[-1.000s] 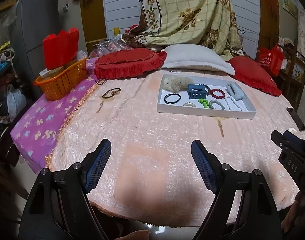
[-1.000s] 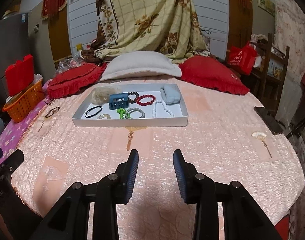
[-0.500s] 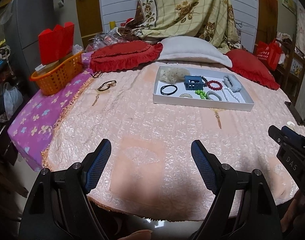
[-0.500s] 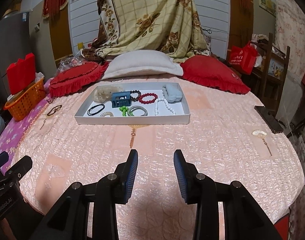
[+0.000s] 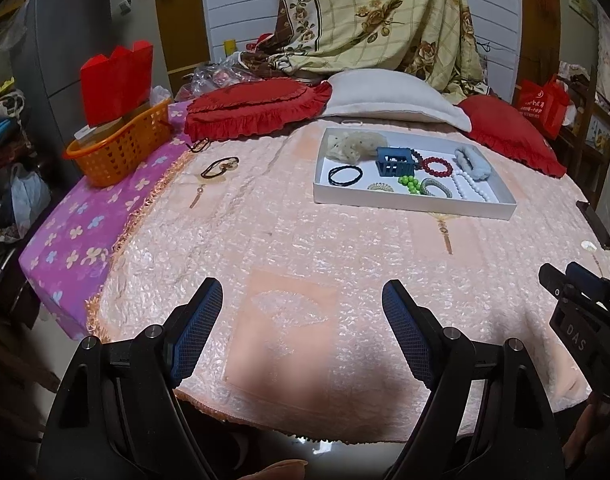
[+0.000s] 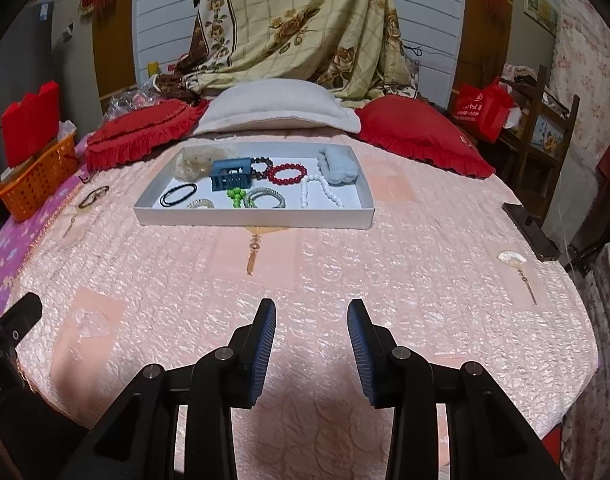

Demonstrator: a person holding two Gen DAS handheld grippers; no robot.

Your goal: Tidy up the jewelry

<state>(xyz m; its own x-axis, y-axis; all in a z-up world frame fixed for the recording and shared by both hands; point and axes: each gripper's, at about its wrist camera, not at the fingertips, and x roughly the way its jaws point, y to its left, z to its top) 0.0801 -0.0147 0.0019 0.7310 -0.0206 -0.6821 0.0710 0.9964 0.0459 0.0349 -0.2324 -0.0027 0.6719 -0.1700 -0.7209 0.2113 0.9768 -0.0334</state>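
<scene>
A white tray (image 5: 409, 201) (image 6: 249, 216) lies on the pink quilted bed. It holds a blue claw clip (image 6: 231, 174), a black hair tie (image 6: 178, 194), a red bead bracelet (image 6: 287, 173), green beads (image 6: 236, 196), a white bead string (image 6: 321, 192), a light blue scrunchie (image 6: 338, 165) and a beige scrunchie (image 6: 193, 163). A dark bracelet (image 5: 219, 167) lies loose on the bed left of the tray. My left gripper (image 5: 301, 334) is wide open and empty near the bed's front edge. My right gripper (image 6: 311, 342) is open and empty, well short of the tray.
An orange basket (image 5: 121, 148) with a red box stands at the left on a purple floral mattress (image 5: 77, 232). Red cushions (image 5: 257, 110) and a white pillow (image 6: 273, 106) line the back. A dark flat object (image 6: 529, 232) lies at the bed's right edge.
Both grippers have drawn back and risen slightly, so the tray sits a little farther away. Their jaws have kept the same opening.
</scene>
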